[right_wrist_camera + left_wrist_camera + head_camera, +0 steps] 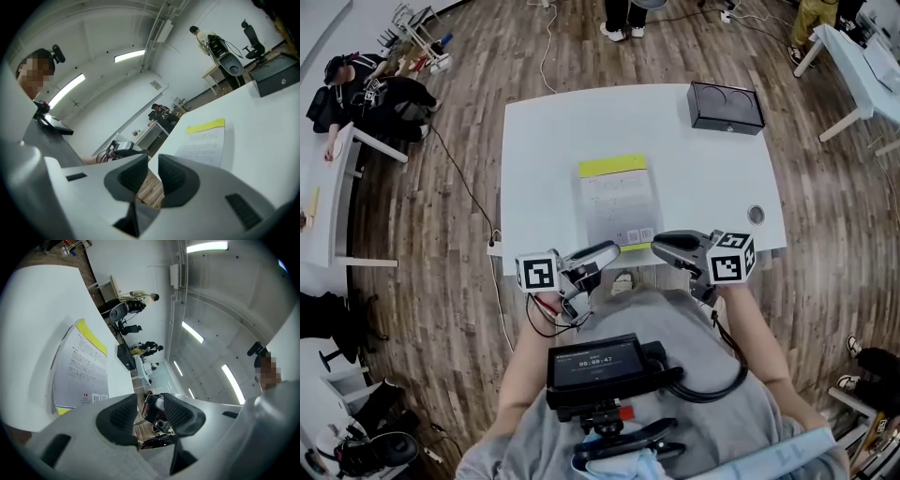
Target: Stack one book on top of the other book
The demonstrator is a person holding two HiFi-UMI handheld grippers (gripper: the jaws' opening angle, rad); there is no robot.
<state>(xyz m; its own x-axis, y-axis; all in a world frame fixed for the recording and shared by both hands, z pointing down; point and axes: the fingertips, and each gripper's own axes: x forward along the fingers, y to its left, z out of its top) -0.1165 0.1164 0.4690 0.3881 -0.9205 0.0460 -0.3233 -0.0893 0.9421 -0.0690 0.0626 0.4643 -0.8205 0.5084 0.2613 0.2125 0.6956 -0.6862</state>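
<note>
Both grippers hang at the near edge of the table (pixel 544 141), tips facing each other. The left gripper (pixel 605 253) is half wide and the right gripper (pixel 667 246) is narrow, with nothing in either. Just past them, between the two, lies the book (pixel 619 202) — its long side runs toward the far edge. Both hands look about as near.

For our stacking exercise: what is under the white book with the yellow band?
The white book lies flat on the table. A yellow strip peeks out at its near edge; whether that is a second book beneath is covered from view.
</note>
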